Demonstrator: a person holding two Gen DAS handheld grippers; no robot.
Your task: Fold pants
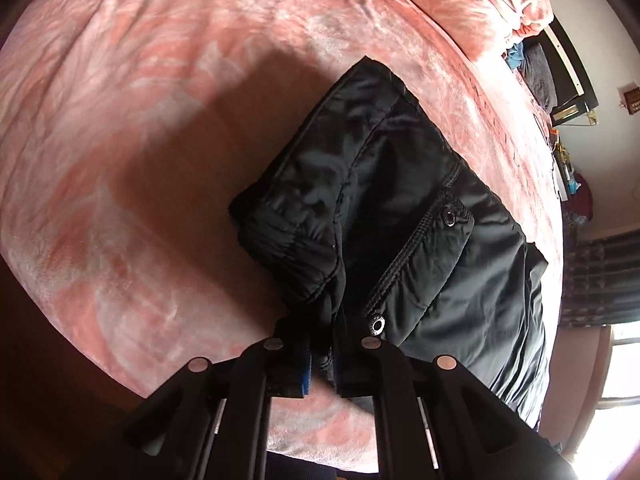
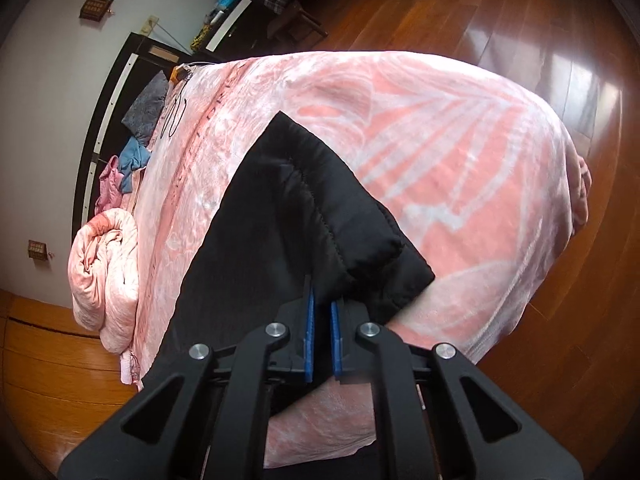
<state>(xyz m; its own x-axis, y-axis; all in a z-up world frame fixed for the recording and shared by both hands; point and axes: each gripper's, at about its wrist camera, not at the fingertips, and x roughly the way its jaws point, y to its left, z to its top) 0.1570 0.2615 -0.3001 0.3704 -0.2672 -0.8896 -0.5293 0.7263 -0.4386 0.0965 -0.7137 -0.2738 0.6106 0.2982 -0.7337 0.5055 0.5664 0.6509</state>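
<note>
The black pants (image 1: 400, 208) lie folded on the pink blanket (image 1: 160, 100) of the bed, close to its near edge, with lots of bare blanket around them on the far side. In the right view the bed ends at a shiny wood floor (image 2: 520, 20). The left gripper (image 1: 322, 354) has its jaws closed on a fold of the pants, and the cloth hides the tips. The right gripper (image 2: 322, 320) points down at the pants' near edge; its blue pads (image 2: 309, 332) sit close together, and it is hard to tell if they pinch any cloth. A rolled quilt (image 2: 108, 276) lies beside the pants.
</note>
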